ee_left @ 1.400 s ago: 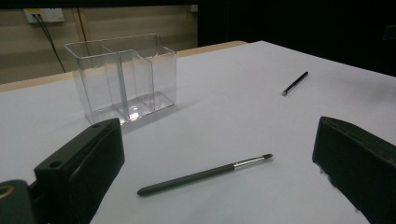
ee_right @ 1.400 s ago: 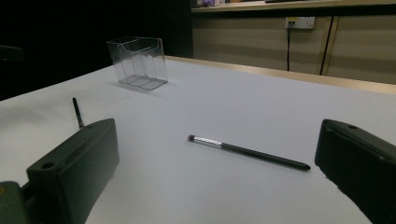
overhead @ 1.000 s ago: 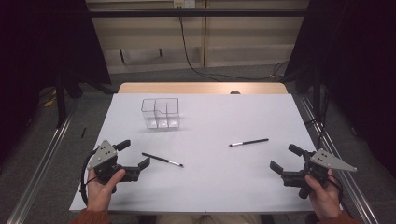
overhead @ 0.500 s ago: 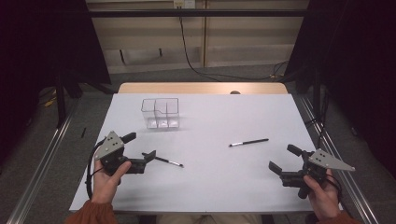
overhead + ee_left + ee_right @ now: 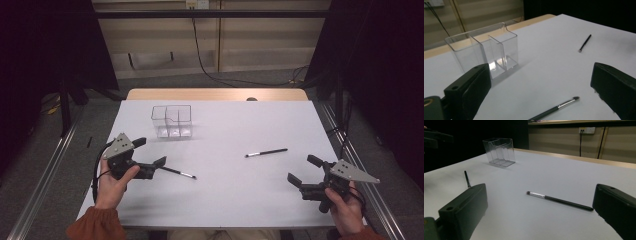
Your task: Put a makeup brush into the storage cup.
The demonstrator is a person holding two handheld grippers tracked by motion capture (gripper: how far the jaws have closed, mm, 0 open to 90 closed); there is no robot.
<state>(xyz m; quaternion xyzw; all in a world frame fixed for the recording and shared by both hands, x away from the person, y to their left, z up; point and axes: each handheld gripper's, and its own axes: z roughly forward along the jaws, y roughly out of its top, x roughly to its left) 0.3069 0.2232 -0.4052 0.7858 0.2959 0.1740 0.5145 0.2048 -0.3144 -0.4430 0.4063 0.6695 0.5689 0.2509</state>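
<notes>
Two brushes are laid on the white tabletop [image 5: 225,200], both nearer the person than the clear box [image 5: 172,121]. The left brush [image 5: 177,173] is framed by the wide left claw [image 5: 150,156], untouched. The right brush [image 5: 266,152] lies well apart from the box; the right claw [image 5: 304,170] is held wide, gripping nothing.

clear box [image 5: 172,120], far brush [image 5: 266,152], table [image 5: 240,200]

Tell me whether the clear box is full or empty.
Empty. The clear box shows bare compartments in the left gripper view; both brushes lie outside it on the table.
</notes>
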